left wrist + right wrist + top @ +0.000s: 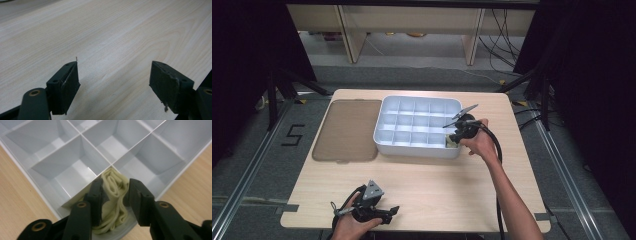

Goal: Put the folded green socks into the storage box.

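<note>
A white tray (pixel 417 150) divided into several compartments stands at the middle back of the wooden table (pixel 437 185). My right gripper (pixel 455 138) dips into its near right corner compartment. In the right gripper view that gripper (pixel 115 184) is shut on a folded cream cloth (pixel 112 195), which sits in the corner cell of the tray (pixel 95 147) and presses against both jaws. My left gripper (pixel 393 212) lies low near the table's front edge at the left, held in a hand. Its jaws (pixel 115 72) stand wide open over bare wood (pixel 112 30).
A flat brown translucent lid (pixel 346 130) lies on the table just left of the tray. The tray's other compartments look empty. Black curtains and stand legs flank the table, with desks and cables on the floor behind.
</note>
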A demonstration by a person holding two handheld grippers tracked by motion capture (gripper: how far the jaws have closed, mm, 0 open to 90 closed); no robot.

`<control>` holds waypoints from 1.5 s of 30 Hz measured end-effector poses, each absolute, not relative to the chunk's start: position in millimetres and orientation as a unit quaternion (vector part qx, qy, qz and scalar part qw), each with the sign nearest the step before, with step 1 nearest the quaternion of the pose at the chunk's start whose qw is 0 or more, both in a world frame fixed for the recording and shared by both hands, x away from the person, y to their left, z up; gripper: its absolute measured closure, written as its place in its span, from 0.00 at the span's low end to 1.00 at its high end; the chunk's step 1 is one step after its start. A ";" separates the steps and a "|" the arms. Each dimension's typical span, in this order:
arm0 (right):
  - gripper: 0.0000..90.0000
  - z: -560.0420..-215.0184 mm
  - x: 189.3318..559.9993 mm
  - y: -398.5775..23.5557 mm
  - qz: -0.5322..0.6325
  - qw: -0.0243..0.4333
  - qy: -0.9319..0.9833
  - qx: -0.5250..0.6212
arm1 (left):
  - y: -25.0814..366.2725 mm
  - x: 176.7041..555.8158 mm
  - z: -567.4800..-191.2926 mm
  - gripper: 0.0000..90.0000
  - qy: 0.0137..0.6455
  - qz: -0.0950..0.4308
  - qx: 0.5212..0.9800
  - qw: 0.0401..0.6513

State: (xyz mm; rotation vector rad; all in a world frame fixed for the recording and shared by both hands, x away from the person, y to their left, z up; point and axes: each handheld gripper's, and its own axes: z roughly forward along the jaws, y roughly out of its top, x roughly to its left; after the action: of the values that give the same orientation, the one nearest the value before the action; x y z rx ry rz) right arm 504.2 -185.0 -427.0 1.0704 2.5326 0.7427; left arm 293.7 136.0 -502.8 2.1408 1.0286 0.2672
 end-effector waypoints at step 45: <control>0.87 -418.1 502.5 -181.6 0.238 0.159 0.885 0.367 | 136.0 294.5 -503.8 0.26 0.405 0.107 0.829 0.372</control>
State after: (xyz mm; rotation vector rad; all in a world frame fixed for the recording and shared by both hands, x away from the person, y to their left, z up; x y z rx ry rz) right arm 502.5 -181.6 -418.1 1.0483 2.5298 0.6812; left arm 294.5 136.0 -503.8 2.1241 1.0371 0.2748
